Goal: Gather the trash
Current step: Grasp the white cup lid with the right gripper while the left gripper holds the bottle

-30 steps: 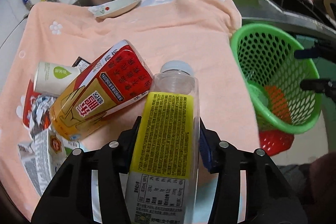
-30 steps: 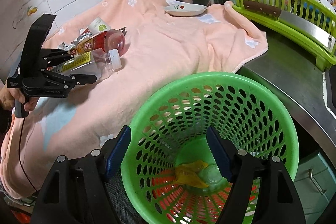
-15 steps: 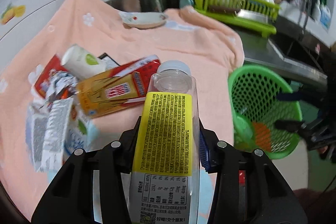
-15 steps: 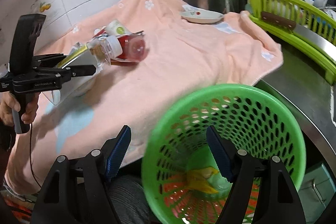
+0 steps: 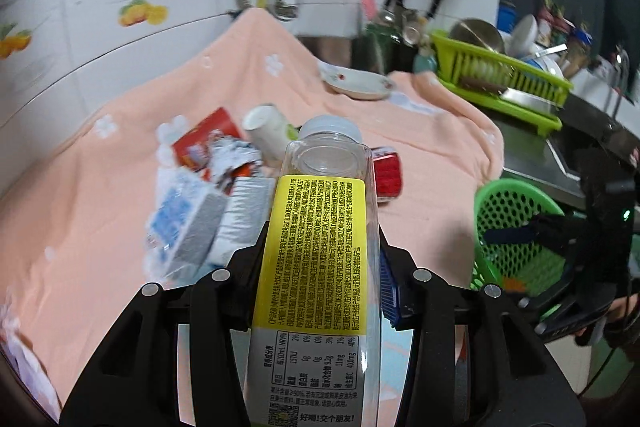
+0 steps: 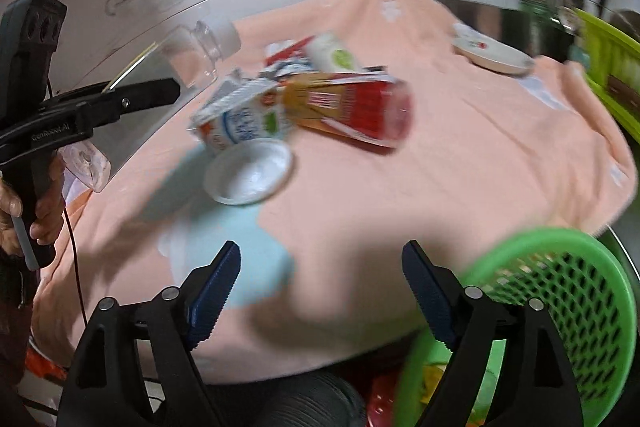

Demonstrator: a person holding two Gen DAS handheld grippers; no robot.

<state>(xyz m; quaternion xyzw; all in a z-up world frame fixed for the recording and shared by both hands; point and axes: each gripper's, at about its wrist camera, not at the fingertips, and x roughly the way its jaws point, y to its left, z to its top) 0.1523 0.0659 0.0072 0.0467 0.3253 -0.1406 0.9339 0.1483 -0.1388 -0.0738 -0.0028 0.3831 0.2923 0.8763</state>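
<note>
The left hand-held gripper (image 5: 320, 267) pinches a clear plastic bottle (image 5: 320, 247) with a yellow label, held up above the peach towel (image 5: 100, 227) on the worktop. Beyond it lie a milk carton (image 5: 188, 223), a red drink carton (image 6: 352, 107) and a white cup (image 5: 268, 131). The right hand-held gripper (image 6: 320, 291) is spread with nothing between its fingers, and the green basket (image 6: 560, 291) sits just beside its right finger.
</note>
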